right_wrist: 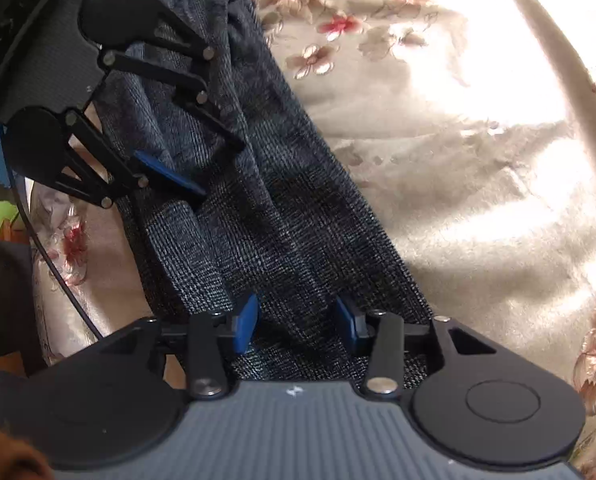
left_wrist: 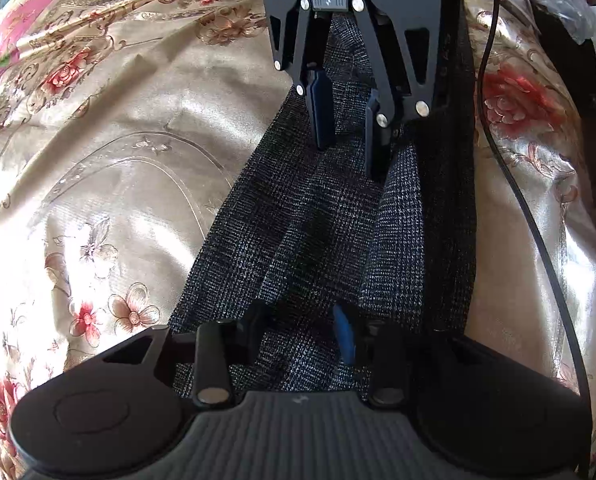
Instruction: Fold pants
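Dark checked pants (left_wrist: 298, 220) stretched in a long, rumpled band across the floral satin cloth (left_wrist: 98, 128), apparently already narrowed lengthwise. Right gripper (right_wrist: 298, 326) pointing steeply down over the band, blue pads well apart, fabric beneath them but nothing pinched. Left gripper (left_wrist: 298, 332) further along the same band, roughly half open, astride a ridge of fabric with no evident squeeze. Probably setting up to bring one end over the other. Lower both sets of tips onto the band's outer edges rather than the middle ridges, catch every layer at once, close firmly before lifting, and carry level to avoid a twist. Steer clear of the black cable (left_wrist: 497, 128) trailing just beside the pants.
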Demonstrator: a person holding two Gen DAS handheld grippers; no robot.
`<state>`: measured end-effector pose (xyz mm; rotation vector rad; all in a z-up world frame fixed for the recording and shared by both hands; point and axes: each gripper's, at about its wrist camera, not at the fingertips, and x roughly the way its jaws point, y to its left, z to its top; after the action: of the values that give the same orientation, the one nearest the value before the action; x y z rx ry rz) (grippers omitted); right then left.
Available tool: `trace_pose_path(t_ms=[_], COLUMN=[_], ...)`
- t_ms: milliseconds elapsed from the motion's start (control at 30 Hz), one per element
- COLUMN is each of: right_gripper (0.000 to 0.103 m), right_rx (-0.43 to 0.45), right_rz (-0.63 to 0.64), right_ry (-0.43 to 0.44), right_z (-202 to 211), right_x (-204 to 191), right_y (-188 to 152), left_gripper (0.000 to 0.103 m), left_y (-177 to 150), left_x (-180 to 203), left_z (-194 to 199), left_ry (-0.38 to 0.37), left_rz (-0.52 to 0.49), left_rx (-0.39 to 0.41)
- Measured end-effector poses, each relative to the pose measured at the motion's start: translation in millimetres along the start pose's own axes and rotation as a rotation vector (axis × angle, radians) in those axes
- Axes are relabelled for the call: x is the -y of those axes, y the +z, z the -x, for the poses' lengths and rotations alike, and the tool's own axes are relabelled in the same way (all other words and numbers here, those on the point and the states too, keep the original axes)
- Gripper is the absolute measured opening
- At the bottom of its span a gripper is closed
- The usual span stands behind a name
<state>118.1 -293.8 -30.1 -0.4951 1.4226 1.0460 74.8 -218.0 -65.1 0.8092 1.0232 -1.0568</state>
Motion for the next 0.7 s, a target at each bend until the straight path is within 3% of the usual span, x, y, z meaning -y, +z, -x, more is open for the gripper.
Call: trace_pose_path(t_ms=[67, 167, 467, 533, 633, 700], right_gripper=[0.046, 0.029, 0.03, 0.007, 0.006, 0.005], right_rx=[-0.023, -0.034, -0.029, -0.024, 0.031, 0.089], right_rz=[0.041, -0.009, 0.007, 0.001, -0.096, -0.115], right_ry=[-0.001, 0.082, 0.057, 0.024, 0.014, -0.015], right_z=[0, 7, -4, 4, 32, 55], right_x=[-6, -5, -2, -12, -14, -19], right_y=[2, 2, 7, 7, 8, 11], left_gripper=[0.05, 0.049, 0.05, 0.049, 0.028, 0.023], left_y=[0, -1, 7, 9, 8, 6], left_x=[-1, -2, -17, -14, -6, -7], left_z=[1, 5, -8, -10, 0, 12], left_ry=[-0.014, -0.033, -0.02, -0.004, 0.026, 0.054], left_rz=[-0.012, -0.025, -0.021, -0.03, -0.069, -0.07], left_rx=[-0.002, 0.003, 0.021, 0.018, 0.027, 0.041])
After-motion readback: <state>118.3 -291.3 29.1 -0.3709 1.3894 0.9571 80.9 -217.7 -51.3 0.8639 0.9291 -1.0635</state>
